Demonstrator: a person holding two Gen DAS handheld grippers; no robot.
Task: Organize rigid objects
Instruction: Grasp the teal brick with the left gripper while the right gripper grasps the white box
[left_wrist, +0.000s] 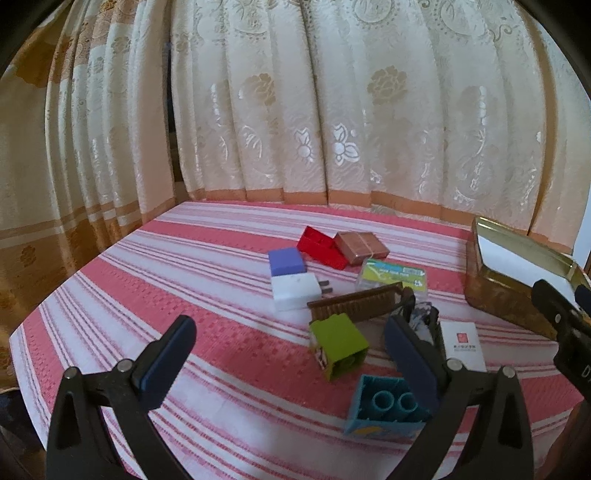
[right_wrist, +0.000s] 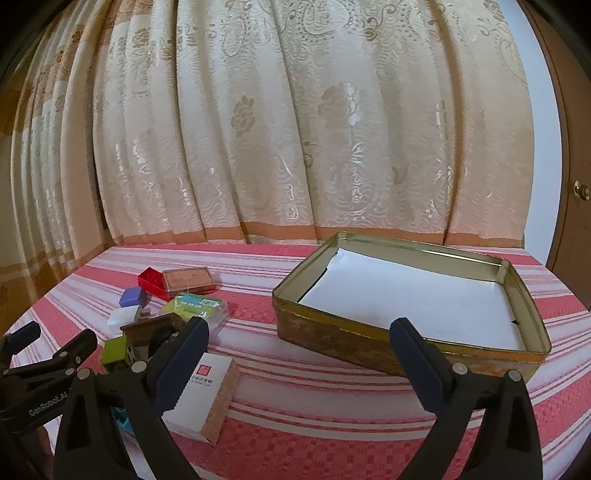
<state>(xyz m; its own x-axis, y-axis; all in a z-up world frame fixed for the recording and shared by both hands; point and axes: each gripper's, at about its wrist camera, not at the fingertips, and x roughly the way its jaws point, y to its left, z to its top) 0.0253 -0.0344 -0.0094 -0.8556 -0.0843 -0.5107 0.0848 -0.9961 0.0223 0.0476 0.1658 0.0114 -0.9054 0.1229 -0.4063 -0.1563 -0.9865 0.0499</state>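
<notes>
Small rigid objects lie on a red-and-white striped tablecloth (left_wrist: 184, 266): a green block (left_wrist: 338, 345), a teal brick (left_wrist: 384, 406), a white charger plug (left_wrist: 295, 291), a purple-blue block (left_wrist: 286, 260), a red brick (left_wrist: 319, 245), a copper-coloured case (left_wrist: 362, 247), a clear box with a green label (left_wrist: 393, 277), a brown brush (left_wrist: 354, 304) and a white card box (right_wrist: 207, 395). An open gold tin (right_wrist: 417, 302) lined with white paper stands at the right. My left gripper (left_wrist: 290, 352) is open above the green block. My right gripper (right_wrist: 299, 356) is open, just before the tin.
A cream patterned curtain (left_wrist: 332, 110) hangs right behind the table. A brown door (right_wrist: 576, 184) stands at the far right. The table's left edge (left_wrist: 22, 332) is near the left gripper.
</notes>
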